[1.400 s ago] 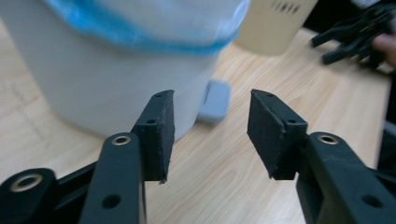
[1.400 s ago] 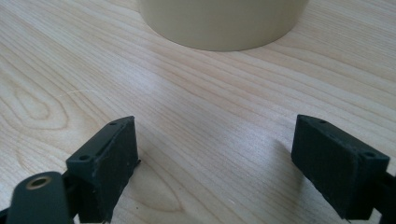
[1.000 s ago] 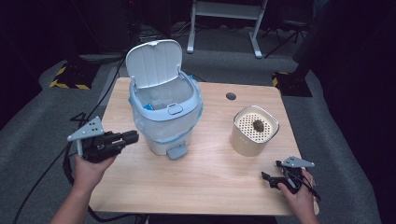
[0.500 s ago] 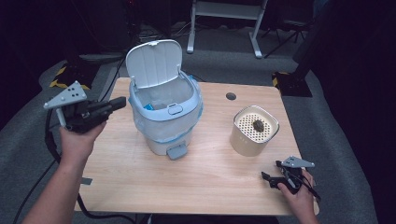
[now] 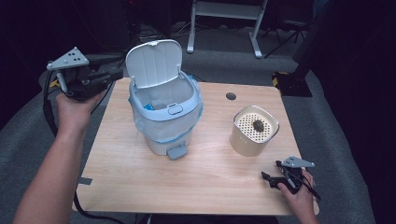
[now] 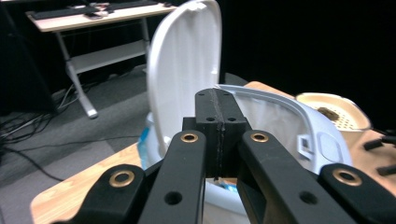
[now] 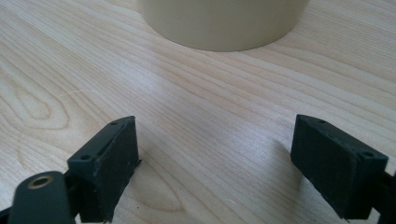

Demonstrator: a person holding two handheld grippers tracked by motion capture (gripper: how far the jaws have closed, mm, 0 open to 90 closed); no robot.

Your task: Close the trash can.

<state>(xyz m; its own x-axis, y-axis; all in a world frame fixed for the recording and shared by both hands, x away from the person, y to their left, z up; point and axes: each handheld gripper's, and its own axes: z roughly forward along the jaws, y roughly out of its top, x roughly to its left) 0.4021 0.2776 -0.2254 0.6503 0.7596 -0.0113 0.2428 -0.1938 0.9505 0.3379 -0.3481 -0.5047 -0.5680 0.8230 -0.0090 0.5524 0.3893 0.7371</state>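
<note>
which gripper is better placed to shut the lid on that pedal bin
Probably the left. The left gripper, jaws shut and empty, hovers beside the raised lid of the pedal bin. The right gripper rests open on the table, near the beige container.

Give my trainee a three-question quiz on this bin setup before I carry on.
1. True or false: the bin's lid stands open.
2. Which jaws are shut: the left gripper's or the right gripper's?
3. What lies on top of the beige container: A) a dark clump, B) a spoon, C) a cloth?

Key: 1 true. 2 the left gripper's, with nothing between them; the right gripper's stand open above the table. 3 A.
</note>
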